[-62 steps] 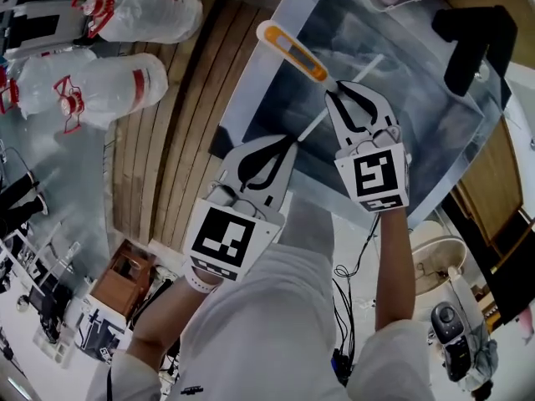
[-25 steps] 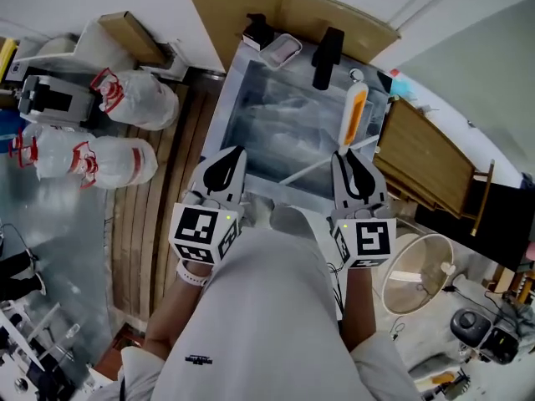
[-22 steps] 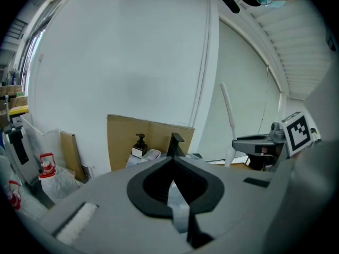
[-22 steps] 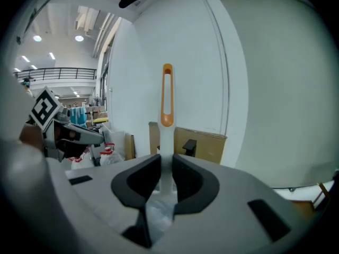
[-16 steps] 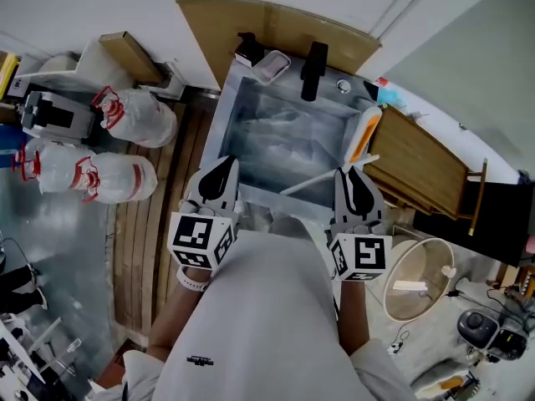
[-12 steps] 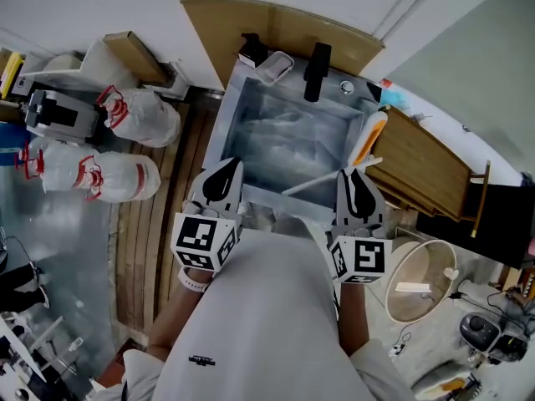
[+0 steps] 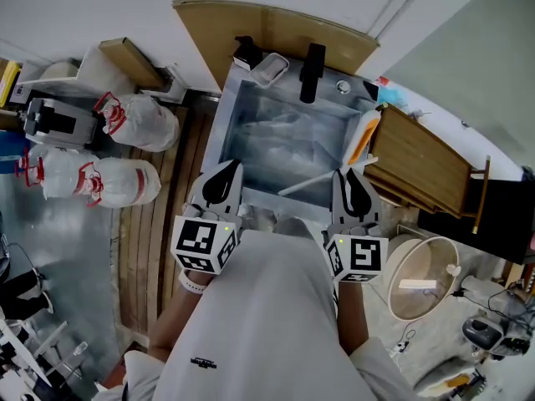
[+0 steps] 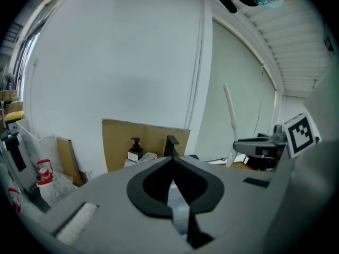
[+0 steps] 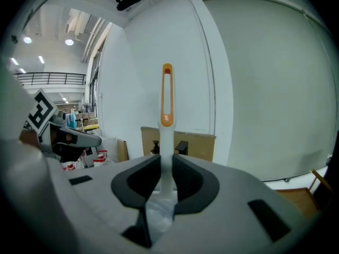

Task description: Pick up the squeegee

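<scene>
The squeegee has a white shaft with an orange loop end (image 7: 361,135) and a thin white blade bar (image 7: 306,183) running left from the jaws. My right gripper (image 7: 348,174) is shut on the shaft, over the sink's near right corner. In the right gripper view the shaft (image 9: 167,105) stands upright from between the closed jaws of the right gripper (image 9: 166,169). My left gripper (image 7: 226,170) hovers at the sink's near left edge, shut with nothing in it. In the left gripper view the left gripper (image 8: 172,165) shows its jaws meeting, and the squeegee (image 8: 229,121) rises at the right.
A steel sink (image 7: 224,105) lies ahead, with a black faucet (image 7: 310,70), a soap dish (image 7: 272,68) and a pump bottle (image 7: 243,52) at its back. Cardboard (image 7: 276,30) leans behind it. A wooden board (image 7: 418,167) is at the right, tied plastic bags (image 7: 129,122) at the left, a fan (image 7: 418,279) lower right.
The squeegee has come up out of the sink in my right gripper and its handle has swung from pointing left to upright. Over the last half second both grippers have barely moved.
</scene>
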{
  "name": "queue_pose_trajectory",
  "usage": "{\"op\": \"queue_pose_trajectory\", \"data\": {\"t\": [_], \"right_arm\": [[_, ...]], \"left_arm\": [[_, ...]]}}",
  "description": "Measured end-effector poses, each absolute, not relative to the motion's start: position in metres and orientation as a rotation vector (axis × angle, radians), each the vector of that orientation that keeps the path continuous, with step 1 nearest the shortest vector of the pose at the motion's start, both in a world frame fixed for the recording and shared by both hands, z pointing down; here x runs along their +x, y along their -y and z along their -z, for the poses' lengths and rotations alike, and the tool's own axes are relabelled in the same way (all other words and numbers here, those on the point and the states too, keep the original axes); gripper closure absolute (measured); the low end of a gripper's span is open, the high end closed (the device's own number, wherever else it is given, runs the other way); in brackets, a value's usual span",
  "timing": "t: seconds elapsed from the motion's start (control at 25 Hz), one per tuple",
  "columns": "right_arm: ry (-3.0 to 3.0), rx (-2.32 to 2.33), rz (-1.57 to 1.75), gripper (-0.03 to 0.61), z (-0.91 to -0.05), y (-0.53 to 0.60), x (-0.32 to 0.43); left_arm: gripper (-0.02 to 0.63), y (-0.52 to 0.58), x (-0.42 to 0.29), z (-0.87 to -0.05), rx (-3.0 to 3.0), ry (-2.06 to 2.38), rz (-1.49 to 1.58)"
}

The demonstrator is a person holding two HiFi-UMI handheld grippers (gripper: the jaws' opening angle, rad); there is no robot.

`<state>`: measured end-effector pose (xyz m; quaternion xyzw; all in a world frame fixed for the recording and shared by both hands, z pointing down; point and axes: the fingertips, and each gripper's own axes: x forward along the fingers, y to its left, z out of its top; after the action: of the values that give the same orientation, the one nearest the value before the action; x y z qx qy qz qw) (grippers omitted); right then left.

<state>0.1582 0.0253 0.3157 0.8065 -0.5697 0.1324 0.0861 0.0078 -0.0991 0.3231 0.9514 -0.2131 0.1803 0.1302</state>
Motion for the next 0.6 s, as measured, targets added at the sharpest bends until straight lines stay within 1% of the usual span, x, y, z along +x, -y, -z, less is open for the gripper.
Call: {"op": "queue_pose_trajectory", "data": {"t": [0.6], "right_arm": [[1.666, 2.415, -0.409, 0.518, -0.3181, -0.0252, 0.1544]], "left_arm": [[0.609, 0.1003, 0.0053, -0.3218, 2.767, 0.595, -0.510]]}}
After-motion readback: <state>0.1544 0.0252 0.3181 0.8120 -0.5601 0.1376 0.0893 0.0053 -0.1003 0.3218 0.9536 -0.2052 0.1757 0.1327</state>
